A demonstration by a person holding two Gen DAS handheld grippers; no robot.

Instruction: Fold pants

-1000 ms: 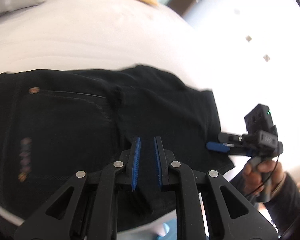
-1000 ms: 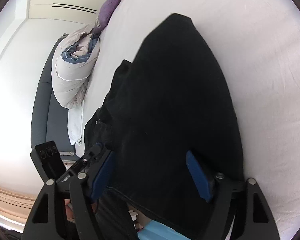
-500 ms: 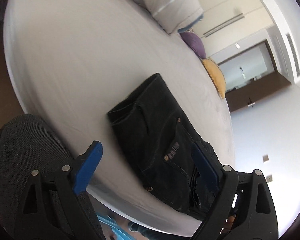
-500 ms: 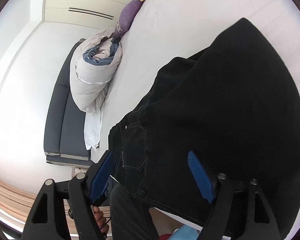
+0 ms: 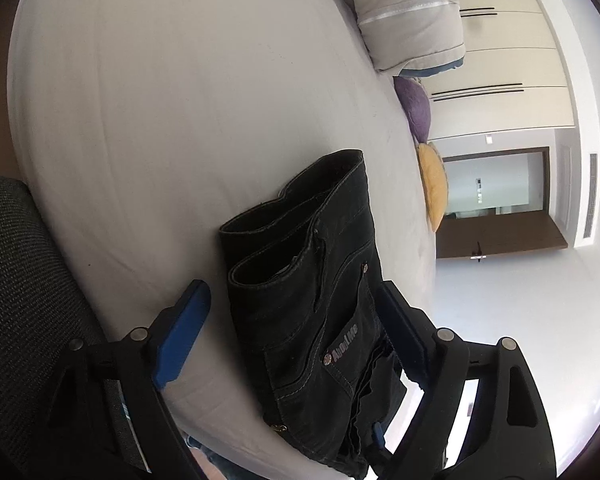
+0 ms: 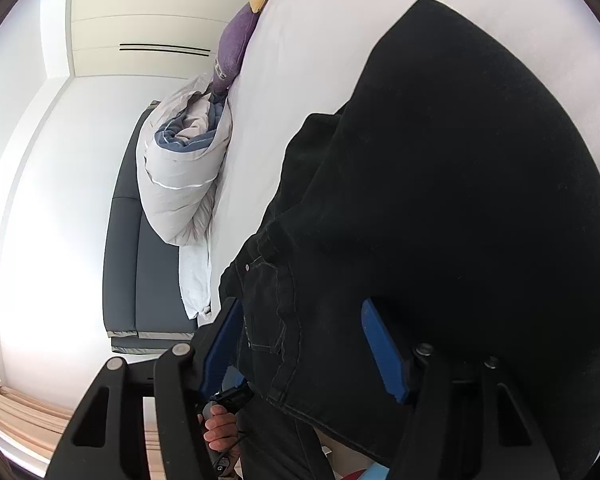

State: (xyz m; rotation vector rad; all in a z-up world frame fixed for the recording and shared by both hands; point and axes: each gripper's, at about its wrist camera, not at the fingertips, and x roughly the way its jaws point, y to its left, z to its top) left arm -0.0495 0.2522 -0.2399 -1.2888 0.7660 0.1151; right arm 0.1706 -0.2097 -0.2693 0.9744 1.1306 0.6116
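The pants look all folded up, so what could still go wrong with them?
Two things could, maybe. The folded black pants lie close to the near edge of the white bed, with one end at that edge, so a bump might send them sliding off. Both the left tongs and the right tongs are open with the fabric between their fingers; pulling away carelessly might snag a layer and undo the fold.

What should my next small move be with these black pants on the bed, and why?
Probably draw both grippers back and stop. The black pants already lie in a compact folded stack on the white bed, and the left gripper and right gripper are both open, holding no fabric.
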